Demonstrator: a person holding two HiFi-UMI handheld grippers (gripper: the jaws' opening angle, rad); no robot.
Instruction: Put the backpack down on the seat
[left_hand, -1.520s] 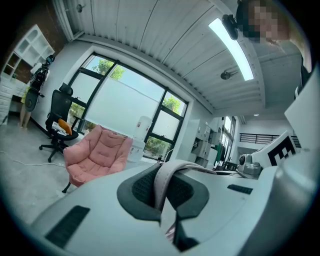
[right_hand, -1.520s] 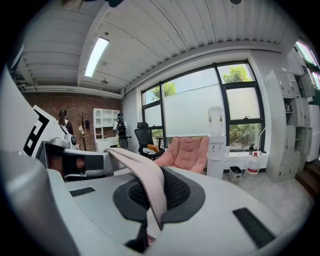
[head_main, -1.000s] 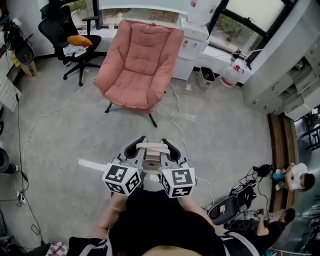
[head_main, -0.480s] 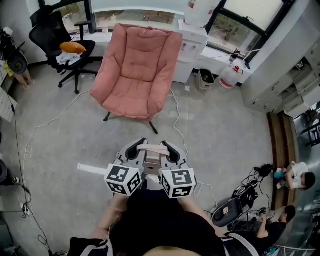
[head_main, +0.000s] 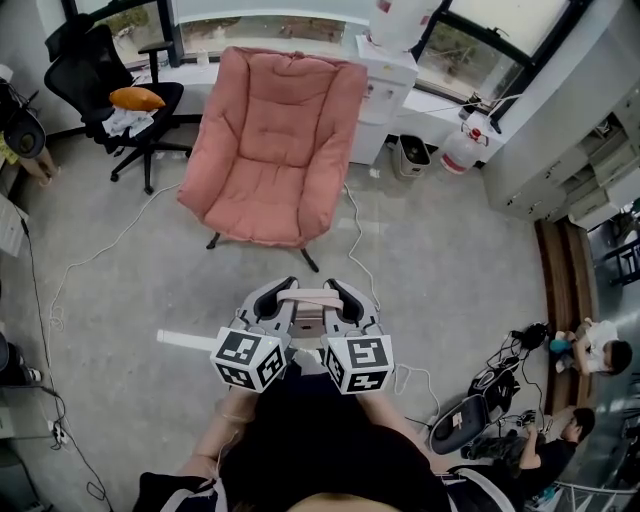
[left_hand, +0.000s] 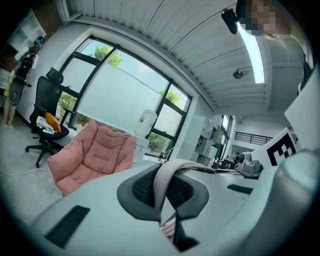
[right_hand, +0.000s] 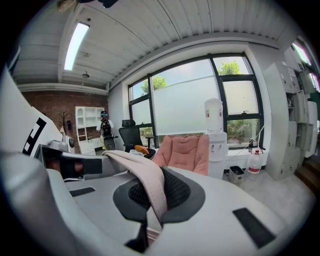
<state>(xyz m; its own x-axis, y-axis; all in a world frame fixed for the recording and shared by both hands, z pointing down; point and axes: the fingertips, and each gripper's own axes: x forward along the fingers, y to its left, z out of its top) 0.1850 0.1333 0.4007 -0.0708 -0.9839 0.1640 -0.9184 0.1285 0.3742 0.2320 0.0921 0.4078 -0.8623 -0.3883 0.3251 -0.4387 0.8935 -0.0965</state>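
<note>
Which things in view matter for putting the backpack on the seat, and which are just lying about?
Belongs to the job:
- backpack strap, clamped by the left gripper and the right gripper
- pink armchair, the seat ahead

Just lying about:
- black office chair
- water dispenser
- water jug
- small bin
- floor cables

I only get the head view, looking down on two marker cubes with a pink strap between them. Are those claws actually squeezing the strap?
Observer: Yes. The left gripper view shows the left gripper with its fingers shut on the strap.
Operator: And the other one?
Observer: The right gripper view shows the right gripper shut on the strap too.
Operator: What's beyond the black office chair?
Observer: The right gripper view shows white shelves against a brick wall.
</note>
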